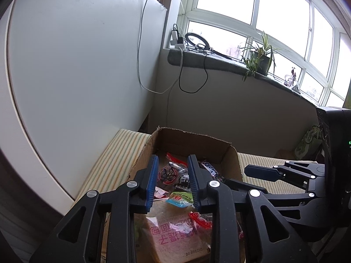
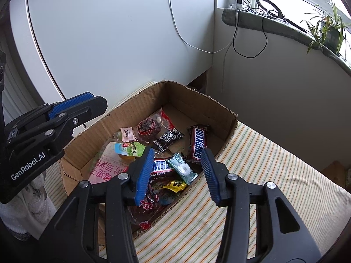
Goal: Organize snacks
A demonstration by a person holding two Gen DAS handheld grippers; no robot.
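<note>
An open cardboard box stands on a striped cloth and holds several wrapped snacks: a Snickers bar, a pale green candy, a black patterned packet, a jelly cup and a pink-printed bag. My right gripper is open and empty, hovering above the box's near right side. My left gripper is open and empty above the box; it also shows at the left of the right wrist view. The Snickers bar lies past its right finger.
The striped cloth covers the surface around the box. A white cabinet panel stands behind it. A windowsill carries a plant, a ring light and chargers with hanging cables. A dark device stands at right.
</note>
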